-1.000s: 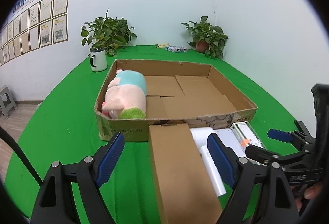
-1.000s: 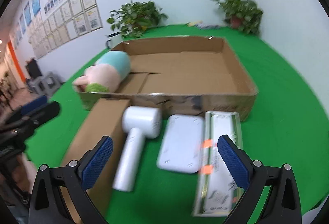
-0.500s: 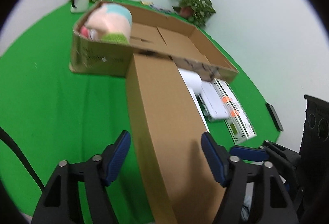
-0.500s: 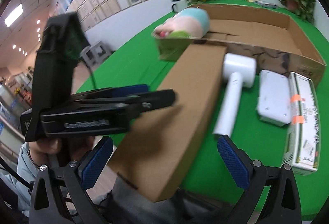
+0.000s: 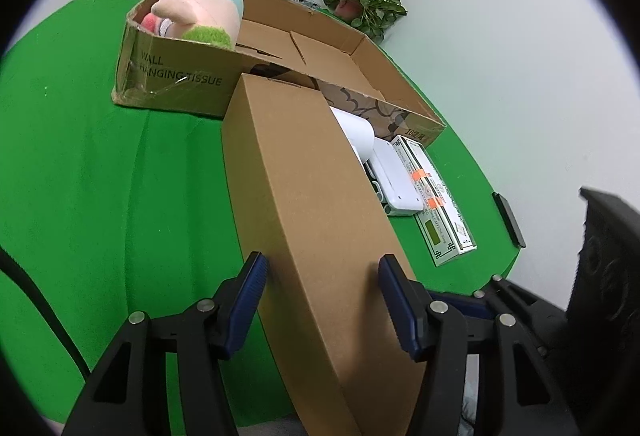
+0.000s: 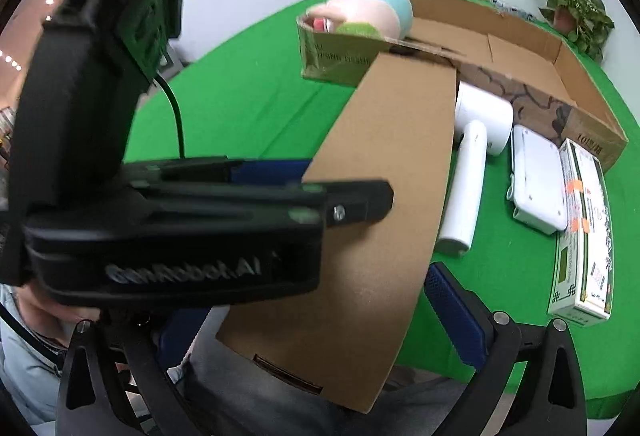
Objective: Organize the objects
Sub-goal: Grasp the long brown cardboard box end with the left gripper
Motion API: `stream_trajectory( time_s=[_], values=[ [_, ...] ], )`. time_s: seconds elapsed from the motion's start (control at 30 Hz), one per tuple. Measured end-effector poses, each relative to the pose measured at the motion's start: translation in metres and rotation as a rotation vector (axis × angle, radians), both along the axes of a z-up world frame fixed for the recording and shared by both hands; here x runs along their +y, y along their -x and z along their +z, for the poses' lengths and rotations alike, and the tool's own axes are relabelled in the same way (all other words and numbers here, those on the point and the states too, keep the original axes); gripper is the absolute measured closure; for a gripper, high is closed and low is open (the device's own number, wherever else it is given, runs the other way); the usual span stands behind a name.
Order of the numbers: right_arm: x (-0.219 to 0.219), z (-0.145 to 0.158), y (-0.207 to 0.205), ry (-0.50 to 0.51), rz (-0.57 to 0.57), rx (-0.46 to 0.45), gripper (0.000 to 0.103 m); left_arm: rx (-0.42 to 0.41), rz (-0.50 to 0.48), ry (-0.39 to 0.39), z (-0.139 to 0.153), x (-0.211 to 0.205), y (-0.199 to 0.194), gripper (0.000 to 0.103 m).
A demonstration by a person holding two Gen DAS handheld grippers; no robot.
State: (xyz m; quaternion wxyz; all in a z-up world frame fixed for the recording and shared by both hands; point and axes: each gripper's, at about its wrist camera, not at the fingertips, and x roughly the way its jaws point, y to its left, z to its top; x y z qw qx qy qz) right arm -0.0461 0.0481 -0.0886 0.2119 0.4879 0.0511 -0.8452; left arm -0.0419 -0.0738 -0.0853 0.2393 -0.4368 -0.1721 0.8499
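Long brown box (image 5: 316, 203) lies flat on the green table (image 5: 100, 175), with its far end touching the big open carton (image 5: 180, 75) and its near end sticking out past the table's near edge. The left gripper (image 5: 322, 300) has its fingers on both sides of the near end; they have just been closing, but a small gap shows on the left side, so they do not pinch it yet. The right gripper (image 6: 312, 320) has its fingers wide apart around the same end. If only one end gets squeezed, the long box may tip, slip out or bump the white dryer (image 5: 358, 137) just to its right. It could also hit the soft toy (image 5: 200, 11) in the carton.
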Motion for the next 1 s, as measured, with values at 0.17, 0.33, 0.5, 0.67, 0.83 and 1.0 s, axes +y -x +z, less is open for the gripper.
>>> stream_trajectory(
  time_s=[0.17,0.33,0.5,0.67,0.83,1.0],
  values=[
    [0.003,-0.008,-0.002,-0.003,-0.024,0.025,0.008,0.003,-0.014,-0.001,0.000,-0.001,-0.003,0.047],
    [0.019,-0.007,0.002,0.093,-0.050,0.014,0.016,-0.001,0.038,-0.003,-0.001,-0.013,-0.007,0.046],
    [0.033,-0.007,0.009,0.195,-0.076,-0.030,0.019,-0.047,0.093,-0.075,-0.010,-0.037,-0.009,0.034],
    [0.043,-0.007,0.014,0.303,-0.089,-0.072,0.020,-0.070,0.090,-0.137,-0.013,-0.043,-0.011,0.033],
    [0.059,-0.015,0.022,0.510,-0.089,-0.192,0.020,-0.091,0.078,-0.187,-0.014,-0.037,-0.006,0.032],
    [0.066,-0.022,0.027,0.583,-0.090,-0.234,0.020,-0.086,0.084,-0.165,-0.006,-0.036,-0.005,0.033]
  ],
)
